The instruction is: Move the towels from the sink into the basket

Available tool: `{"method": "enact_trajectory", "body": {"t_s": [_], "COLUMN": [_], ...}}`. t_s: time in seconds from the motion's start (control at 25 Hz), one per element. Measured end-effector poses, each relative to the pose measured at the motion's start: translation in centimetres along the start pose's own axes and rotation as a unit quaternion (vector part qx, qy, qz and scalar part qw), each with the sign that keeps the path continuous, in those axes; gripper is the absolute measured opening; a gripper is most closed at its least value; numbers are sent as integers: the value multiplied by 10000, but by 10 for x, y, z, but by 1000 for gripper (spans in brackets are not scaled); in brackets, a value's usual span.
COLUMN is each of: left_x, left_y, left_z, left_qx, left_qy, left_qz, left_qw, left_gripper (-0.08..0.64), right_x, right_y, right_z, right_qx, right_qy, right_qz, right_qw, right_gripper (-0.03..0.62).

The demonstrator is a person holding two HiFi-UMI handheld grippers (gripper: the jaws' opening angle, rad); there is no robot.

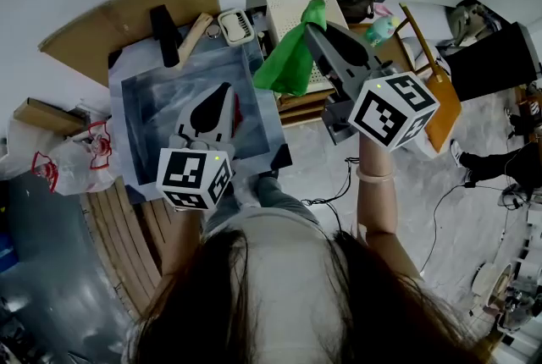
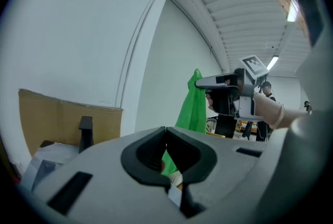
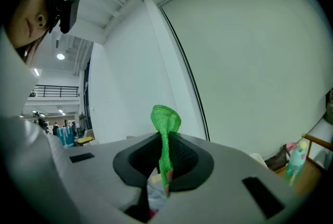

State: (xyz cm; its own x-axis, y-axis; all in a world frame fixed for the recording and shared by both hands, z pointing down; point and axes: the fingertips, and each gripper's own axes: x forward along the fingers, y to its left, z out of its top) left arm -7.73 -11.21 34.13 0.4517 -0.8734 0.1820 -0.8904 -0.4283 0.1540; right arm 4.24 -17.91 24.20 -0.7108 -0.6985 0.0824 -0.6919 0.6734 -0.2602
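Note:
My right gripper is shut on a green towel, which hangs over the white slatted basket at the back. In the right gripper view the towel sticks up pinched between the jaws. My left gripper hovers over the steel sink, its jaws shut with nothing between them. A bit of red cloth shows in the sink beside it. From the left gripper view I see the green towel dangling from the right gripper.
A black faucet and a cardboard sheet stand behind the sink. A white soap dish sits at its back right corner. A spray bottle and a wooden frame are right of the basket. Plastic bags lie at the left.

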Motion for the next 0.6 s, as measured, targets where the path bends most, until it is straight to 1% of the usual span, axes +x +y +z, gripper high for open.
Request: {"method": "enact_trajectory", "body": {"t_s": [0.12, 0.28, 0.44, 0.6], "left_x": [7, 18, 30, 42], "left_y": [-8, -16, -20, -23], "left_z": [1, 0, -1, -3], "left_qx": [5, 14, 13, -17], "left_qy": [8, 11, 32, 54], "left_qz": [6, 14, 56, 108], "left_qw": [10000, 10000, 10000, 9999], "left_gripper": [8, 8, 8, 8], "right_x": [-4, -8, -10, -9], "right_y": [-15, -38, -61, -85], "right_z": [11, 17, 15, 7], "right_qx": [-98, -162, -243, -371], "right_qy": [-41, -42, 30, 204], "right_qz": [-50, -146, -238, -347], "right_qw": [9999, 9998, 9994, 9985], "right_gripper": [55, 54, 55, 55]}}
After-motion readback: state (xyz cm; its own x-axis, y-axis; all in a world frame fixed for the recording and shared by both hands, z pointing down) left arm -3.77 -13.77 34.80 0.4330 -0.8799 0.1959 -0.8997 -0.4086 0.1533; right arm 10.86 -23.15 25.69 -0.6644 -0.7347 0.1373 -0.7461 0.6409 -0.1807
